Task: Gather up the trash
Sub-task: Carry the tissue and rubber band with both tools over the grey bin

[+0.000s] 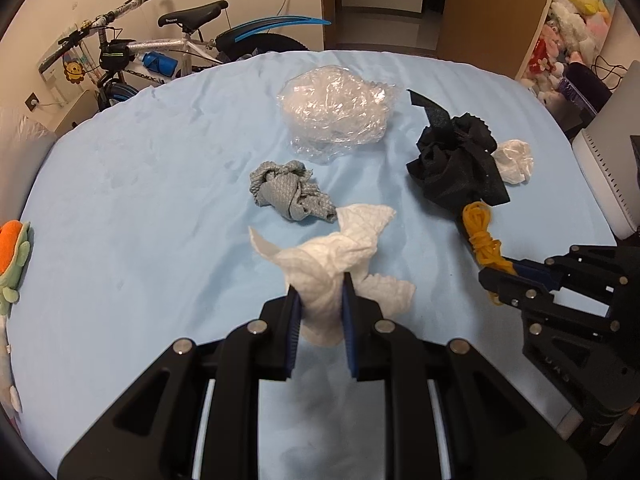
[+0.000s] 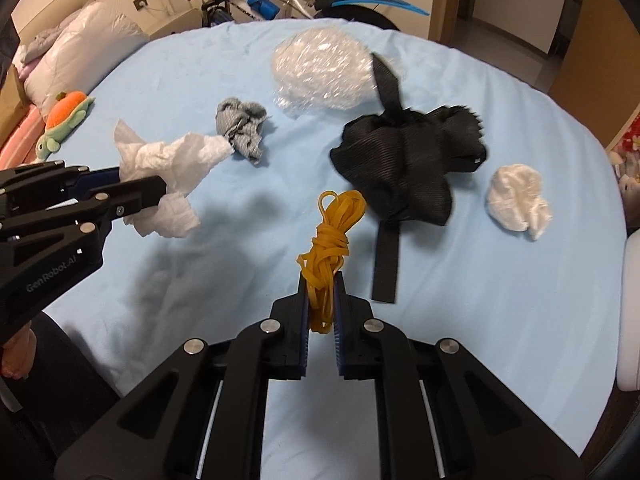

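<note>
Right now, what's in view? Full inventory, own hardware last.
crumpled white paper towel: 1, white, in left gripper
bundle of yellow rubber bands: 1, yellow, in right gripper
crumpled grey cloth: 1, grey, bed centre
clear plastic wrap wad: 1, clear, far centre
black fabric with strap: 1, black, right of centre
small white tissue ball: 1, white, far right
plush turtle: 1, green-orange, left edge
bicycle: 1, white-blue, behind bed
blue bedsheet: 1, underneath
left gripper: shut
right gripper: shut

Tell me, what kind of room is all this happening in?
Most likely a bedroom at home. The trash lies on a bed with a light blue sheet, a pillow sits at one end, plush toys fill a shelf, and a bicycle is parked alongside.
</note>
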Action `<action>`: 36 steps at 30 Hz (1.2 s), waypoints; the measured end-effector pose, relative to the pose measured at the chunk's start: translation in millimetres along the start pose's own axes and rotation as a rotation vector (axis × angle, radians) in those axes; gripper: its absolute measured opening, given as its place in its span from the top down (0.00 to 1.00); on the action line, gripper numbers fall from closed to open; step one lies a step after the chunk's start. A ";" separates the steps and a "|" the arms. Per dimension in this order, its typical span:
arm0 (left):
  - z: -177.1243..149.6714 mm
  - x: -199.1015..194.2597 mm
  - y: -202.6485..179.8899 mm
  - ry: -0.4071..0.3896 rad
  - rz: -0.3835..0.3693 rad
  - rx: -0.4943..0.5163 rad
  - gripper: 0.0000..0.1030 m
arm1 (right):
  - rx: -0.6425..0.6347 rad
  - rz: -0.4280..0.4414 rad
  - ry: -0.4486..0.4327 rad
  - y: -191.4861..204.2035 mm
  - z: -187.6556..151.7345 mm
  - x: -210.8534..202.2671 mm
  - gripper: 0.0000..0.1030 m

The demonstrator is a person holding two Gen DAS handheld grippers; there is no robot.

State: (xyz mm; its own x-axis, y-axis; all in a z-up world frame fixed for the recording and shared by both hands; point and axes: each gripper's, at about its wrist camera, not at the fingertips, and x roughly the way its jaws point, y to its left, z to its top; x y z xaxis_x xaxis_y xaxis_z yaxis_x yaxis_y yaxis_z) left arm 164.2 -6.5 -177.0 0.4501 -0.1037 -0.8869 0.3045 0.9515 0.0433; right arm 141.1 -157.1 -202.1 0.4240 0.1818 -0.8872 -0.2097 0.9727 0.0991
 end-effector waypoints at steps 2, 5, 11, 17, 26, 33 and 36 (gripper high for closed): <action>0.6 -7.0 -5.8 -0.008 -0.003 0.005 0.81 | 0.010 -0.004 -0.016 -5.8 -2.1 -12.8 0.91; 0.8 -17.7 -15.4 -0.019 -0.006 0.016 0.81 | 0.019 -0.012 -0.036 -16.1 -5.6 -35.3 0.91; -1.5 -41.5 -38.7 -0.034 -0.009 0.056 0.81 | 0.066 0.001 -0.070 -38.3 -17.5 -80.0 0.91; -5.1 -69.3 -73.2 -0.054 -0.034 0.114 0.81 | 0.117 -0.010 -0.109 -73.7 -39.9 -133.9 0.91; 11.1 -110.2 -151.4 -0.119 -0.078 0.246 0.81 | 0.184 -0.092 -0.184 -144.3 -72.6 -214.1 0.91; 50.6 -142.4 -219.2 -0.201 -0.138 0.347 0.81 | 0.249 -0.167 -0.286 -216.3 -87.0 -293.3 0.91; 76.3 -154.4 -252.3 -0.237 -0.170 0.396 0.81 | 0.283 -0.213 -0.317 -252.0 -89.0 -321.6 0.91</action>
State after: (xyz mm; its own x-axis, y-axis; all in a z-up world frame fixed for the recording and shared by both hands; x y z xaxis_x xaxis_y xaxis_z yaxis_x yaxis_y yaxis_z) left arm 81.9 -252.6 -16.0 0.5307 -0.3545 -0.7699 0.6653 0.7370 0.1193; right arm -20.8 -473.6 18.1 0.6890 -0.0336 -0.7240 0.1405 0.9862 0.0879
